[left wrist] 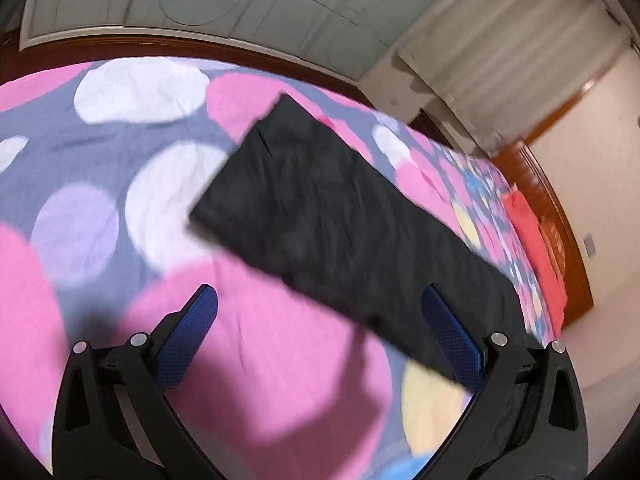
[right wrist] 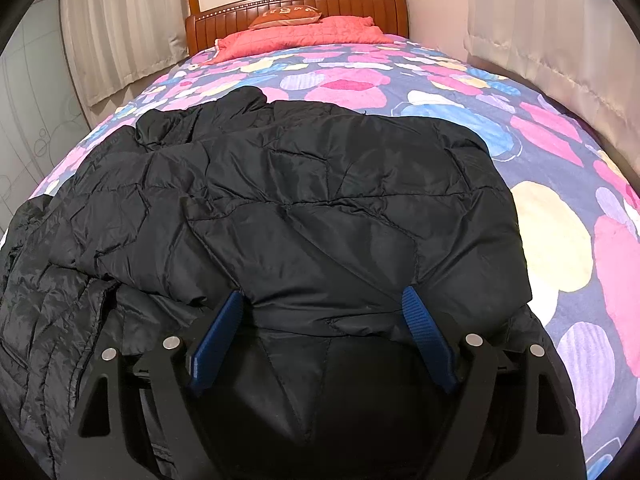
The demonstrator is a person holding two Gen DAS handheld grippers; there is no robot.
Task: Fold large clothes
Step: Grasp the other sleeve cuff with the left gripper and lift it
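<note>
Jacket (right wrist: 280, 208) (black, quilted) lies bunched between the open right gripper's (right wrist: 326, 316) fingers.

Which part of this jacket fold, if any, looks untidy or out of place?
The black quilted jacket lies rumpled on the bedspread. One sleeve bunches at its far left corner, and another layer spills unevenly off the left side.

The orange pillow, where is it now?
In the right wrist view, the orange pillow is top centre, leaning against the wooden headboard, behind the red quilt.
</note>
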